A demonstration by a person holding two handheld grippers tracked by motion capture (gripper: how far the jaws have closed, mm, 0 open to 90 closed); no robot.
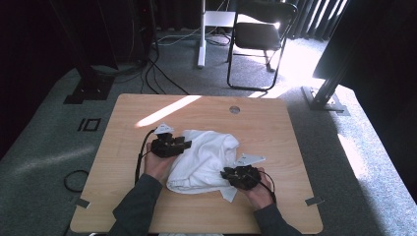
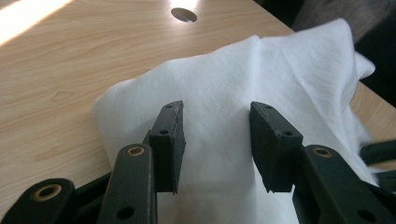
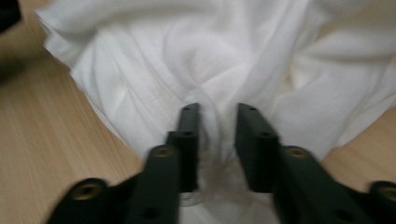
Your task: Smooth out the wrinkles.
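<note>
White cloth (image 1: 204,160) bunched mid-table (image 1: 275,128). Left gripper (image 2: 215,135) jaws apart over its left edge; right gripper (image 3: 215,140) jaws apart (fold between, unpinched) at near-right edge.

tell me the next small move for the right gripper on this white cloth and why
Probably close the right gripper on the ridge of white cloth rising between its jaws. The jaws stand apart around that fold without pinching it, and the left gripper hangs open over the cloth's far side, so neither has a hold on the crumpled heap on the table yet.
</note>
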